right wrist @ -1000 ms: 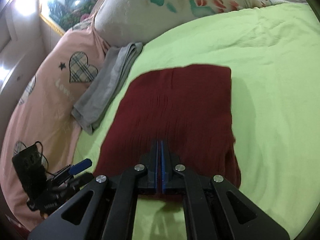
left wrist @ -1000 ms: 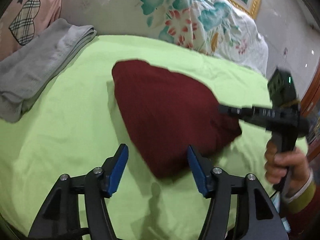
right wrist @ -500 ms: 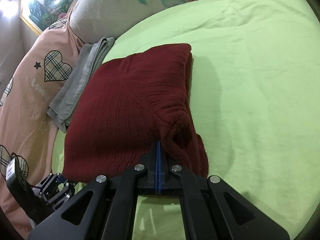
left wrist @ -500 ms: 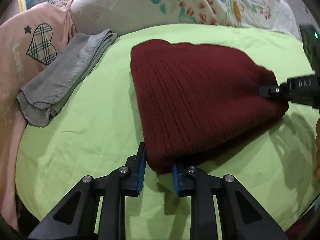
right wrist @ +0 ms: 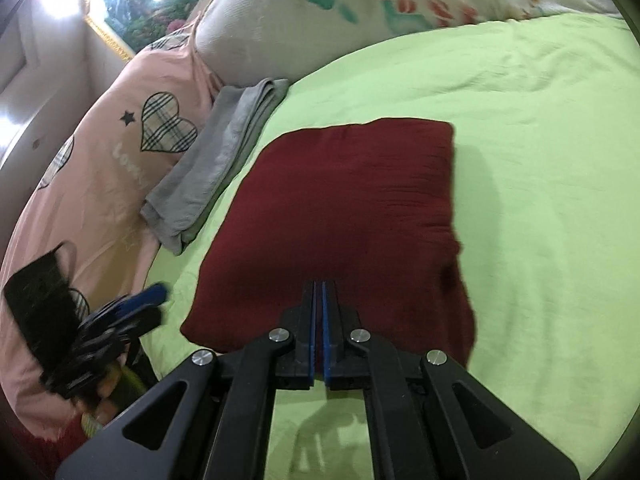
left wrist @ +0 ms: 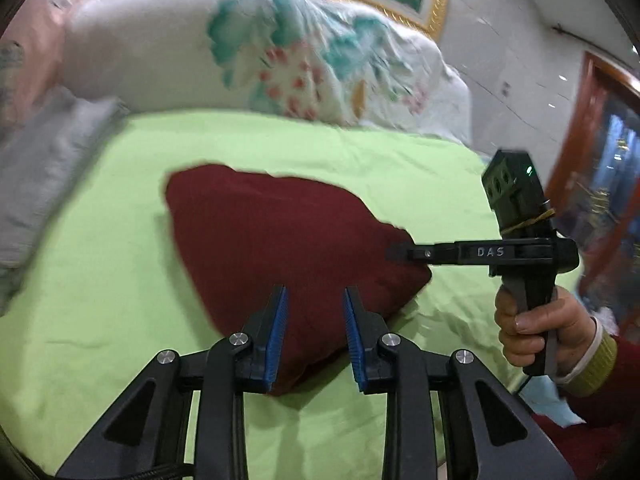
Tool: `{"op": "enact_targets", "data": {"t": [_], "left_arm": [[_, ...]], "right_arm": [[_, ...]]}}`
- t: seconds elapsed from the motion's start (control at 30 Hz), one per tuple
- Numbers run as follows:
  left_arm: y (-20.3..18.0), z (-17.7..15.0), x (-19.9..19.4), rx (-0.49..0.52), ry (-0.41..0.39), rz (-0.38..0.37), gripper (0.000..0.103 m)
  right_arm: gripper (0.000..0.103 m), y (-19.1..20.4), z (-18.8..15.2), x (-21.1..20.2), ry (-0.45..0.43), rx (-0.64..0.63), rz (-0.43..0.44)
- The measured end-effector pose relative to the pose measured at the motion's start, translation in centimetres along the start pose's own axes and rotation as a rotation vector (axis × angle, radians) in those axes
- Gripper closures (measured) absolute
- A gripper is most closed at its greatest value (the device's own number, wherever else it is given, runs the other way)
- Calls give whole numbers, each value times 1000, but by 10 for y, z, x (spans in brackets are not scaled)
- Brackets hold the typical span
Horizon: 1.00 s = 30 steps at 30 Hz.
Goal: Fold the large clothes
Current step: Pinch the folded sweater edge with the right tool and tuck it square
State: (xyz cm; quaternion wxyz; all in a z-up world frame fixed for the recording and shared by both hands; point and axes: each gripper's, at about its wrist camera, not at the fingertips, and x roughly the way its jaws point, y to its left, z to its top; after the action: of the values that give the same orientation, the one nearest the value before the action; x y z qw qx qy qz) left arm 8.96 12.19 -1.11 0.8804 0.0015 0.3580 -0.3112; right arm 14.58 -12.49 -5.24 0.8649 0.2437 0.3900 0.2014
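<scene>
A folded maroon sweater (left wrist: 280, 232) (right wrist: 340, 200) lies flat on the green bedsheet (left wrist: 100, 280). My left gripper (left wrist: 315, 292) hovers over the sweater's near corner. Its jaws are opening, and the blue pads (left wrist: 278, 320) stand apart without pressing the cloth seen between them. In the right wrist view the left gripper (right wrist: 120, 312) is a blur at the lower left. My right gripper (right wrist: 321, 286) (left wrist: 394, 251) is shut, with a thin strip of the sweater's edge pinched between its pads at the right corner.
A folded grey garment (right wrist: 216, 164) (left wrist: 36, 184) lies at the sheet's left edge beside pink heart-print bedding (right wrist: 100, 160). A floral pillow (left wrist: 280, 52) lines the back. A person's hand (left wrist: 536, 320) grips the right tool. Bare green sheet stretches to the right (right wrist: 540, 160).
Half a second ago the left jaws were pinched on the sweater's near corner; now they stand wider and free of it. The bunched edge at the right gripper has flattened out.
</scene>
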Motion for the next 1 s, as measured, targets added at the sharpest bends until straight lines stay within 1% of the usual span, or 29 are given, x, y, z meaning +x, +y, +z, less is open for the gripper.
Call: {"op": "enact_targets", "data": {"t": [0.03, 0.07, 0.13, 0.23, 0.37, 0.4, 0.47, 0.5, 0.53, 0.6, 0.63, 0.73, 0.77, 0.8, 0.9, 1.0], "left_arm": [[4, -1, 12, -4, 35, -9, 83], [14, -2, 30, -11, 79, -35, 85], [22, -8, 51, -35, 126, -41, 87], [23, -10, 60, -47, 132, -65, 88], [14, -10, 73, -9, 149, -32, 91], [14, -10, 72, -7, 151, -30, 91], [18, -9, 68, -23, 150, -41, 91], [19, -8, 67, -30, 148, -48, 91], [22, -8, 64, -39, 147, -56, 92], [21, -11, 59, -47, 143, -55, 92], [21, -11, 58, -50, 143, -50, 93], [20, -8, 55, -74, 148, -38, 93], [18, -7, 52, -72, 142, -29, 93], [16, -6, 49, -69, 136, -22, 93], [15, -7, 35, -76, 114, -25, 92], [15, -10, 25, -75, 96, -23, 92]], "right_arm": [[101, 1, -1, 2, 5, -4, -12], [101, -1, -2, 5, 11, -1, -24], [101, -9, -3, 7, 18, 21, -47], [101, -24, -3, 9, 22, 65, -88], [101, -26, 1, 9, 15, 62, -81], [101, -24, 2, 9, 17, 48, -77], [101, -23, 3, 18, 57, 7, -141], [103, -26, 2, 23, 76, 1, -161], [103, -33, 0, 26, 84, 1, -182], [103, -45, -2, 25, 72, 42, -144], [103, -46, -1, 24, 70, 48, -140], [103, -40, -1, 21, 67, 28, -154], [103, -36, -1, 17, 60, 29, -136], [101, -34, 1, 14, 54, 27, -123], [101, -26, 6, 1, 8, 9, -110], [101, -23, 15, -4, -41, 11, -106]]}}
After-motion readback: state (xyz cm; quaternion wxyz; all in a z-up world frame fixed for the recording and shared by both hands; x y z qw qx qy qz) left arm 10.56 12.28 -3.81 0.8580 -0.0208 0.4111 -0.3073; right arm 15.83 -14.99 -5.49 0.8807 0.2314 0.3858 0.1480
